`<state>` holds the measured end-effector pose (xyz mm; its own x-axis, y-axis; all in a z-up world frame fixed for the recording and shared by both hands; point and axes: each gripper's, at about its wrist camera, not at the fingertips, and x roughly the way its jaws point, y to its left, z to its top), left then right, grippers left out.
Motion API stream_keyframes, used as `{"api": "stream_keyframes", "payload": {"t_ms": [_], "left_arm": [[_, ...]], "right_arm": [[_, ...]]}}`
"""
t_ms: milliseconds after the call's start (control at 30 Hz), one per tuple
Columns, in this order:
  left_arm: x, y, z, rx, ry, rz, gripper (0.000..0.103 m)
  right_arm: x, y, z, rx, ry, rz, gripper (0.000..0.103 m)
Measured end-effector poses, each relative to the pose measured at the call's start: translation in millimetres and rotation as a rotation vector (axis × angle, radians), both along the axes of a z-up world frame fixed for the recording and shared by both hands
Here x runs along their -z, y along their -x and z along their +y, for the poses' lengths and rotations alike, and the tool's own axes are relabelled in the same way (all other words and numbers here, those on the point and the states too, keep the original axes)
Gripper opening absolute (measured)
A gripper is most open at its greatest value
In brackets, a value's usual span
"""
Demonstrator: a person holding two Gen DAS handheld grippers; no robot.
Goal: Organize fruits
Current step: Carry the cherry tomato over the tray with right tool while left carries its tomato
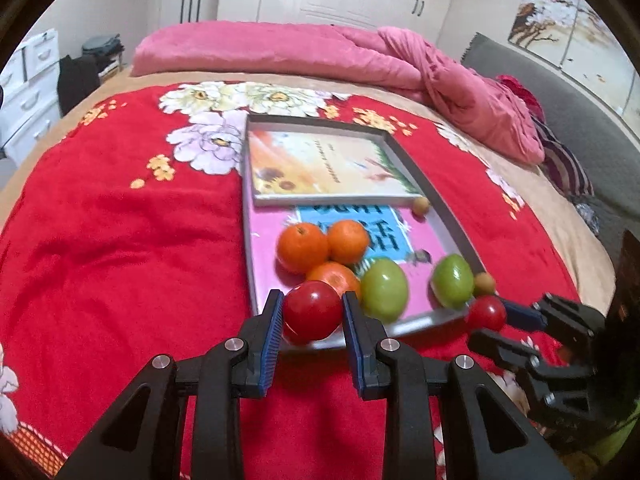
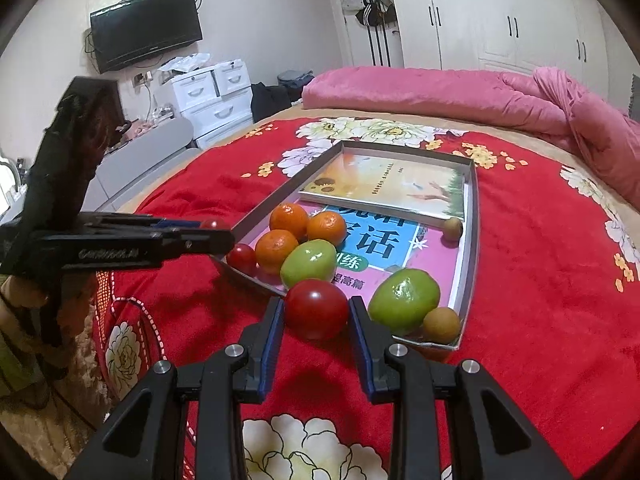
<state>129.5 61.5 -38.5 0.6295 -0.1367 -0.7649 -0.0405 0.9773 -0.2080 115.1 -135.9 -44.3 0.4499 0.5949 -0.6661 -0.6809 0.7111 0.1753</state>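
the left gripper (image 1: 312, 310) is clamped on a red tomato (image 1: 313, 310), held just over the near rim of the grey tray (image 1: 452, 216) on the bed. a third tomato (image 2: 241, 258) lies in the tray's near left corner beside the oranges (image 1: 303, 246). the right gripper (image 2: 316, 308) pinches a second tomato (image 2: 316, 308) near the green fruits (image 2: 404, 300). best to lift both clear of the rim, keep the squeeze light so the skins don't split, and set them down together, apart from the rolling fruit.
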Motion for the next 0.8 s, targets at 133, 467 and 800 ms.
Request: {"api": "stream_keyframes", "payload": {"t_ms": [133, 467, 800], "left_arm": [[4, -9, 5, -0.013, -0.014, -0.002, 0.03], [16, -22, 9, -0.008, -0.033, 0.02, 0.03], [16, -25, 10, -0.001, -0.04, 0.015, 0.03]], "right_arm": [[0, 1, 5, -0.012, 0.006, -0.011, 0.033], [-2, -2, 25, -0.033, 0.002, -0.024, 0.033], [6, -5, 55, -0.082, 0.04, -0.042, 0.033]]}}
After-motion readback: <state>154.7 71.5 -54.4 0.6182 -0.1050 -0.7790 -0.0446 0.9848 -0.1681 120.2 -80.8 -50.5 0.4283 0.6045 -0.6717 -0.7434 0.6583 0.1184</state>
